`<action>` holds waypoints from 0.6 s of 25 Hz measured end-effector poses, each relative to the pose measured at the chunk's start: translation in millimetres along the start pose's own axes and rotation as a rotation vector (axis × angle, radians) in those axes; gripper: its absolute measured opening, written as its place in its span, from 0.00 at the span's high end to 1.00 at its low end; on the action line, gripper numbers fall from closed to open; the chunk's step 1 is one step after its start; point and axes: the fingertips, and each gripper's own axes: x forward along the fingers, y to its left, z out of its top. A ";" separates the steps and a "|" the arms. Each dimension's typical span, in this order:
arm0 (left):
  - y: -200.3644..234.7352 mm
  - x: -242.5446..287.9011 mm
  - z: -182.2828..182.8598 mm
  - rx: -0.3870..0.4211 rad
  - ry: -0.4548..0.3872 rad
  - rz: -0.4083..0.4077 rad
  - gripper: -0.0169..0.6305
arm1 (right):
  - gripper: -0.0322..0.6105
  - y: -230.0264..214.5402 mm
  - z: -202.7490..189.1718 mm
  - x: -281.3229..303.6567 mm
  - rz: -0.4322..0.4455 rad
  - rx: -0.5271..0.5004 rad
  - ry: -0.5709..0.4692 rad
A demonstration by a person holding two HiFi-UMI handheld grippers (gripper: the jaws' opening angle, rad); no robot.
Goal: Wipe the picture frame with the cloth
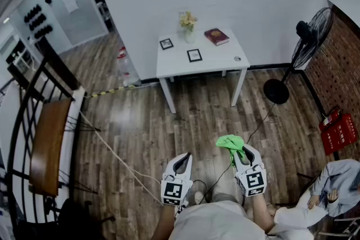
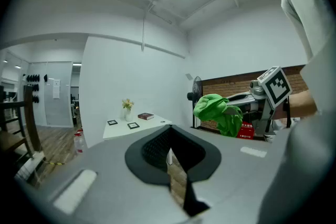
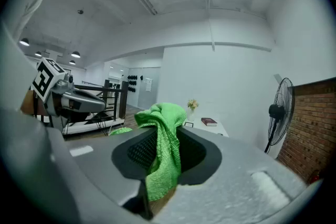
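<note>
At the far middle of the head view stands a white table (image 1: pixel 225 62). It carries two small dark picture frames: a near frame (image 1: pixel 194 55) and a far-left frame (image 1: pixel 166 44). A flower vase (image 1: pixel 188 26) and a red book (image 1: pixel 216 36) sit behind them. A standing fan (image 1: pixel 308 42) is off to the right.

Both tools are low and near, over bare wood floor and well apart from the table. The left gripper (image 1: pixel 181 160) carries nothing. The right gripper (image 1: pixel 243 153) has a green cloth (image 1: pixel 231 143) bunched at its tip. The frames lie straight ahead and slightly left of the cloth, closer to the left gripper's line.

In the left gripper view the jaws are pressed together with nothing between them. The table and frames are small and far, to the left of the jaw line. The cloth-bearing tool is off to the right.

In the right gripper view the jaws are clamped on the cloth, which drapes over the top and hangs down the seam. The book and vase peek out just right of the cloth, and the frames are mostly masked by it.

Judgement: the approach has not begun. The cloth hand needs to go forward and a touch left. Which frame is meant cannot be told.
</note>
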 end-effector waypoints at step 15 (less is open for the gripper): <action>29.0 17.9 -2.4 0.016 -0.018 -0.022 0.94 | 0.81 9.5 -13.7 27.7 -0.026 0.032 0.003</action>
